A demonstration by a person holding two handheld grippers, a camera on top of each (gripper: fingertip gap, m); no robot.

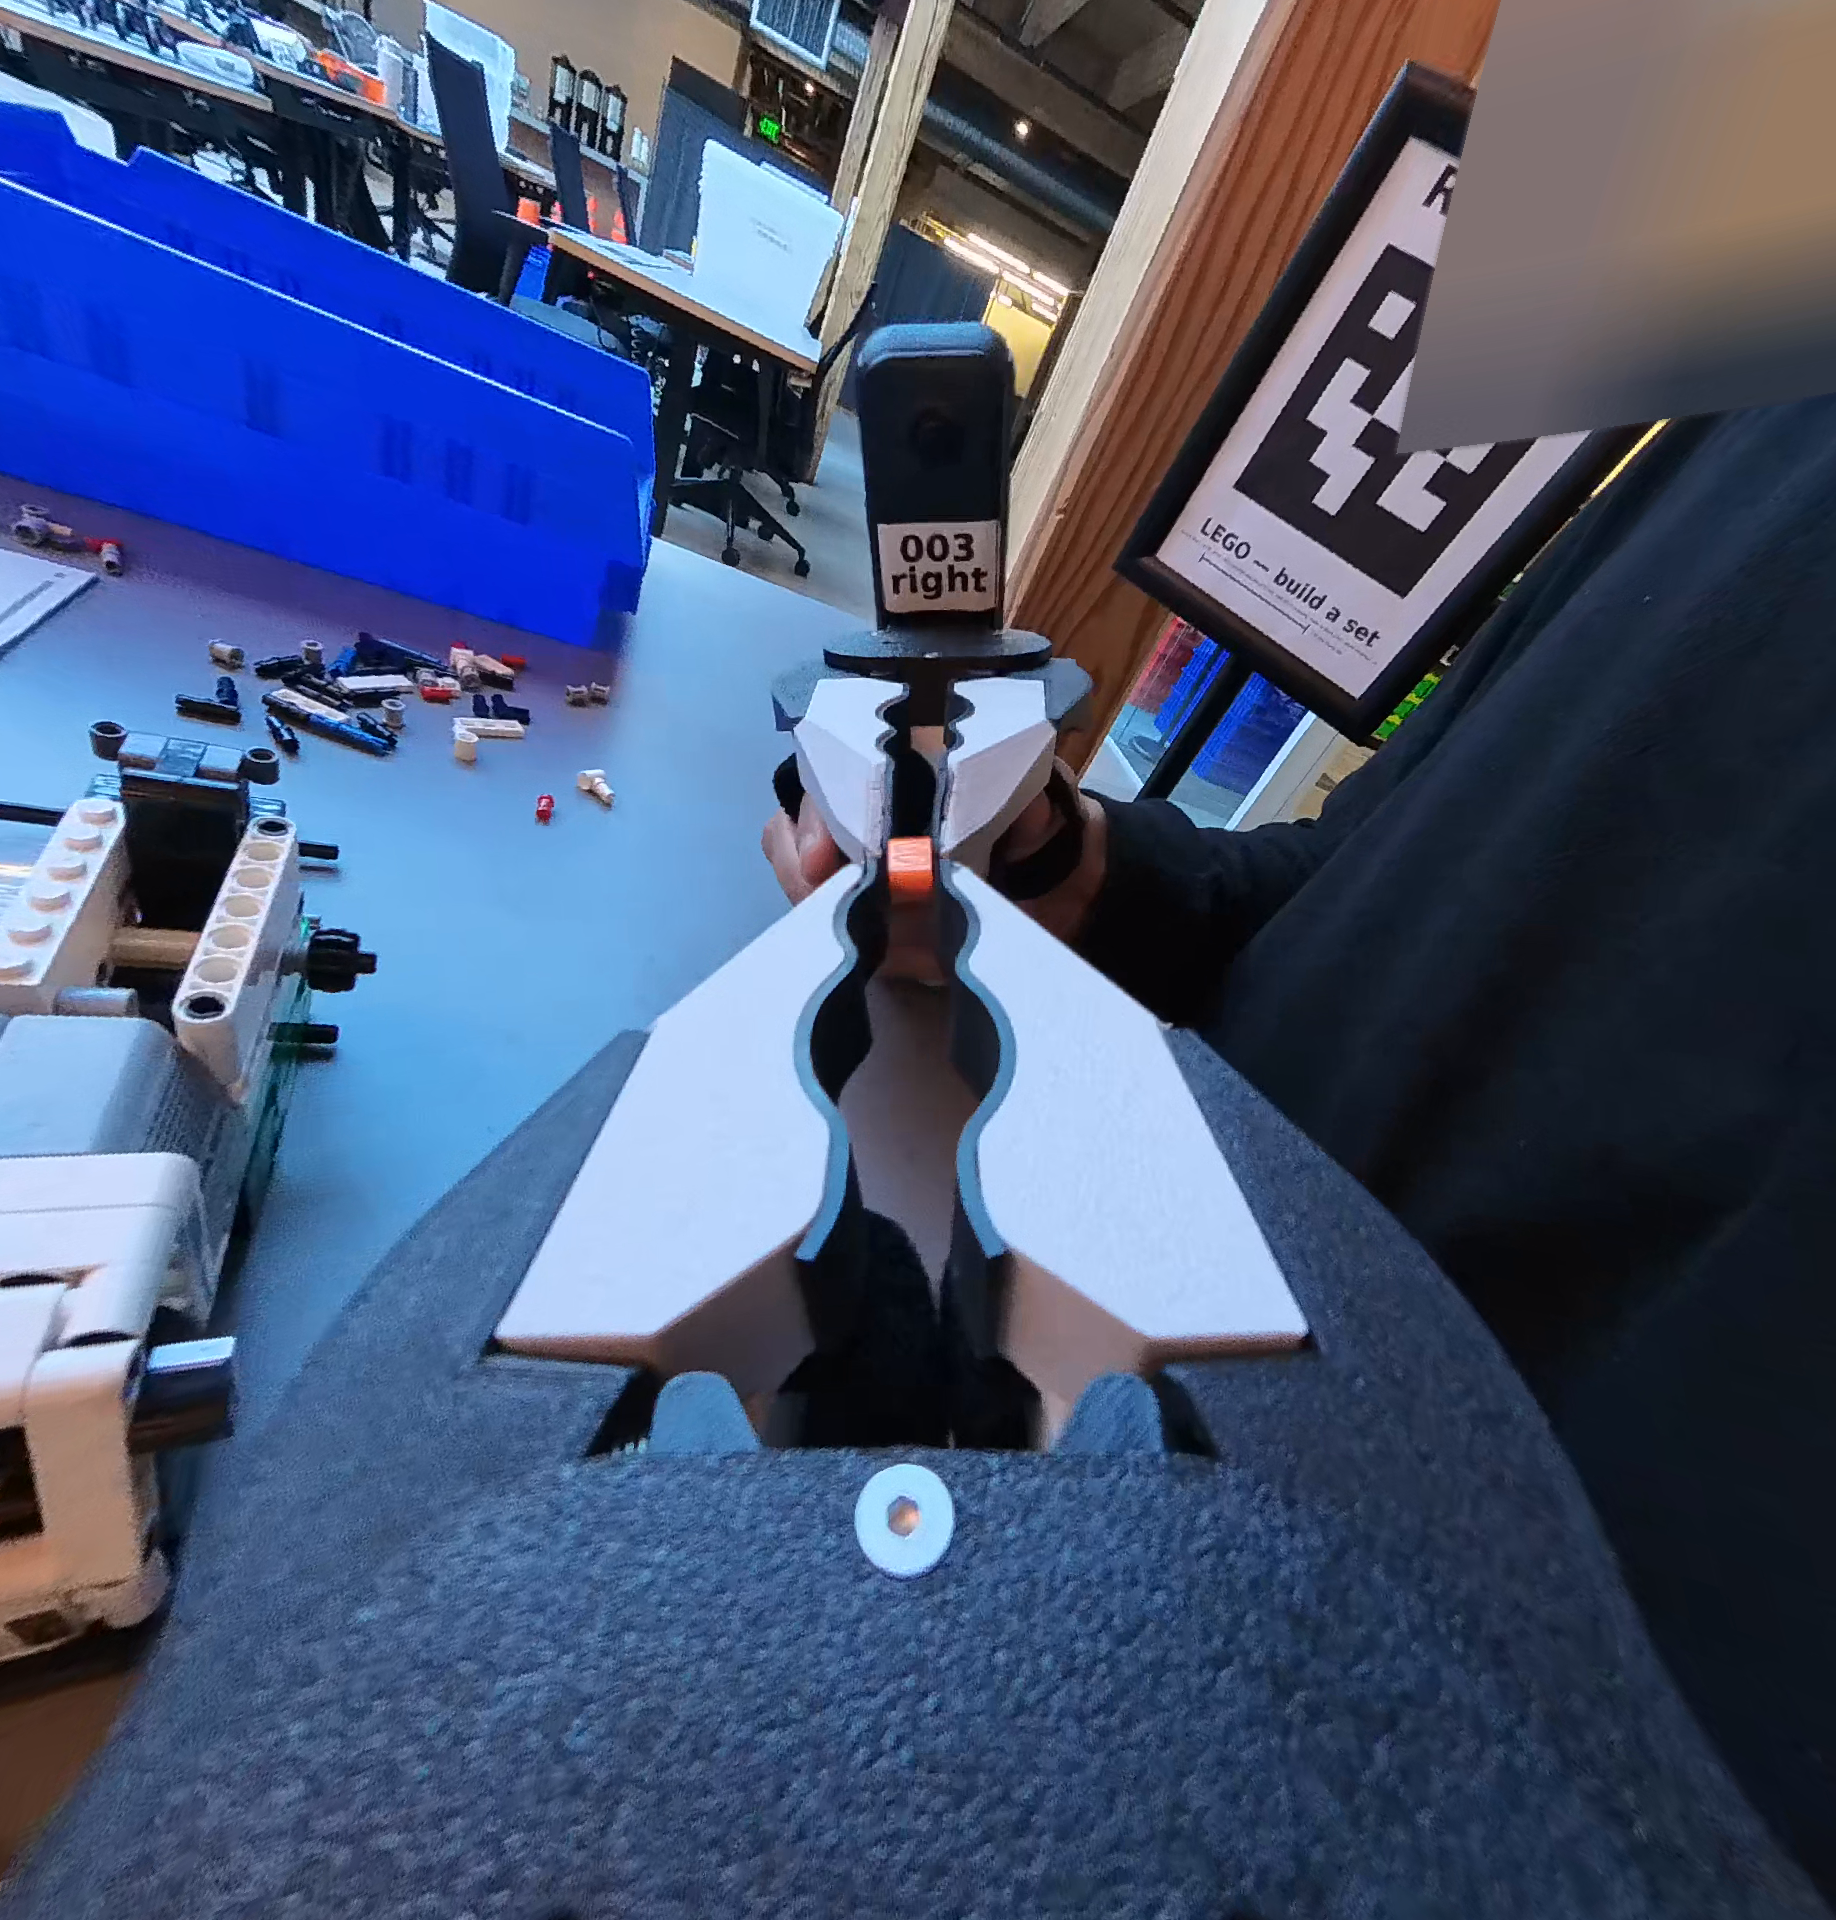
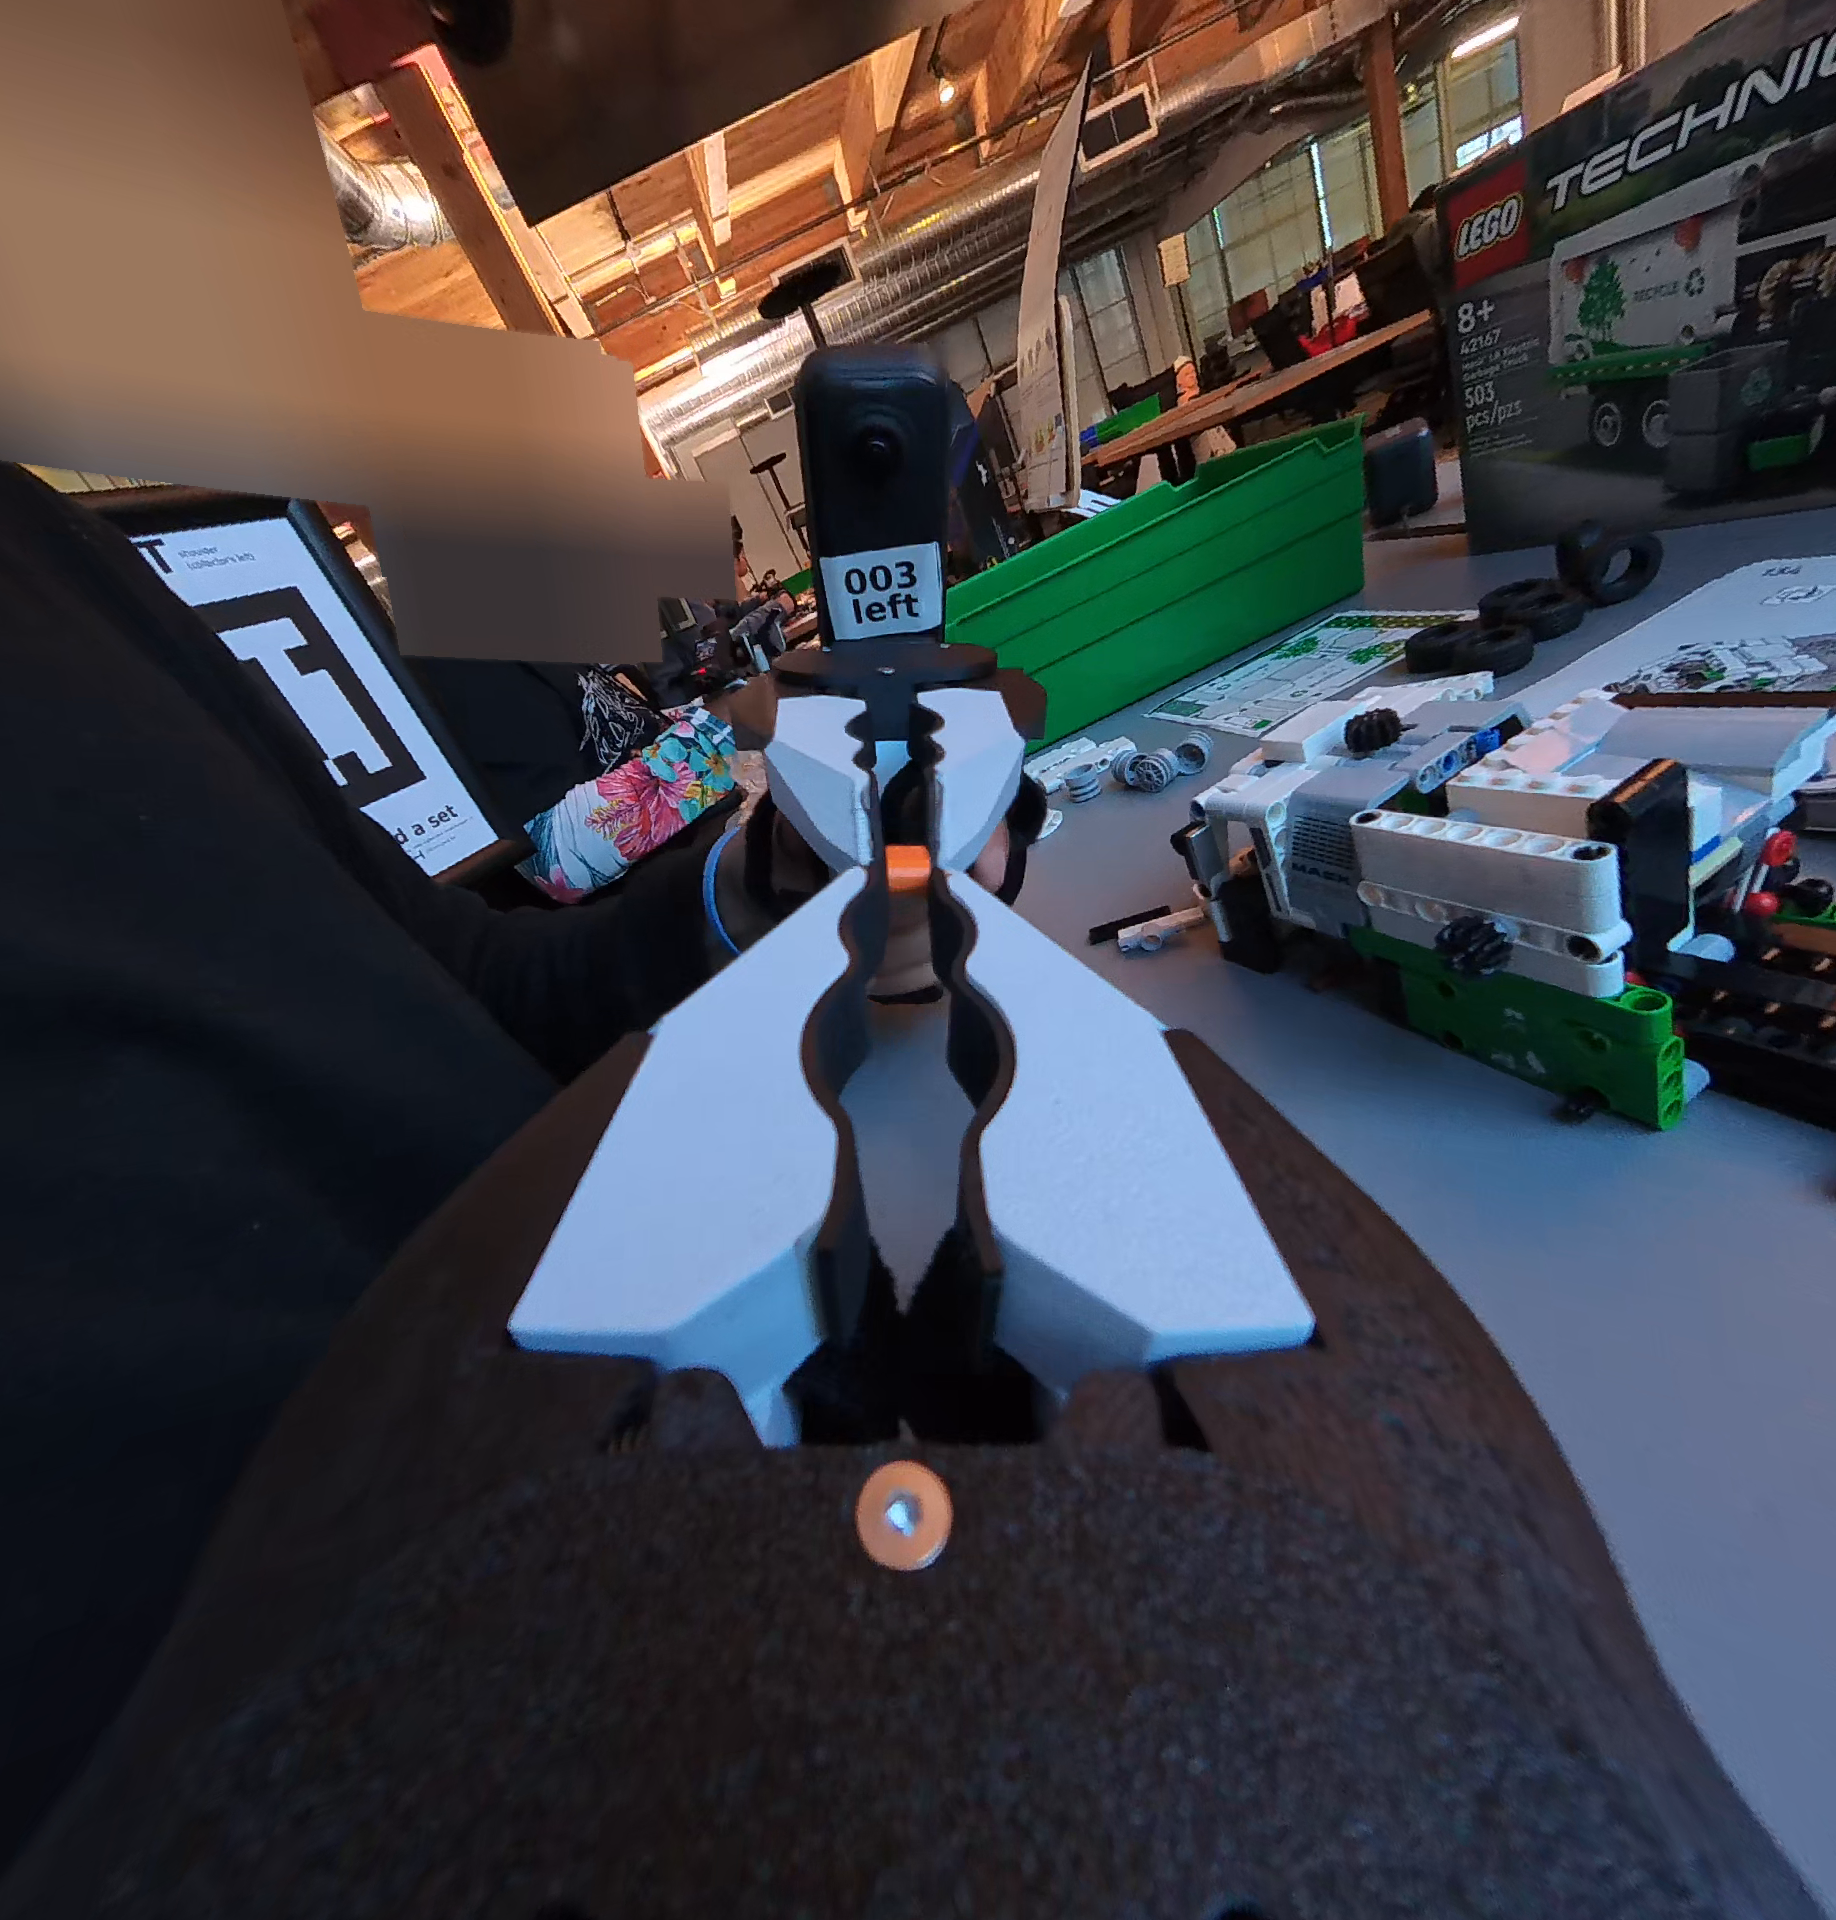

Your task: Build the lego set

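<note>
Orange and tiny, the hard little piece (image 1: 908,868) is pinched from both ends by the left gripper (image 1: 906,904) and right gripper (image 2: 906,896), light but easy to drop.

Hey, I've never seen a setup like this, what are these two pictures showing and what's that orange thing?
A person holds two hand-held pincer tools, each carrying a camera looking along its white fingers. The tools face each other, tip to tip. In the left wrist view the left tool is near and the right tool beyond; the right wrist view mirrors this. Both appear to pinch one small orange plastic piece between them. On the grey table lie a half-built white and green toy truck, scattered small loose pieces, black tyres and a blue plastic bin.
</note>
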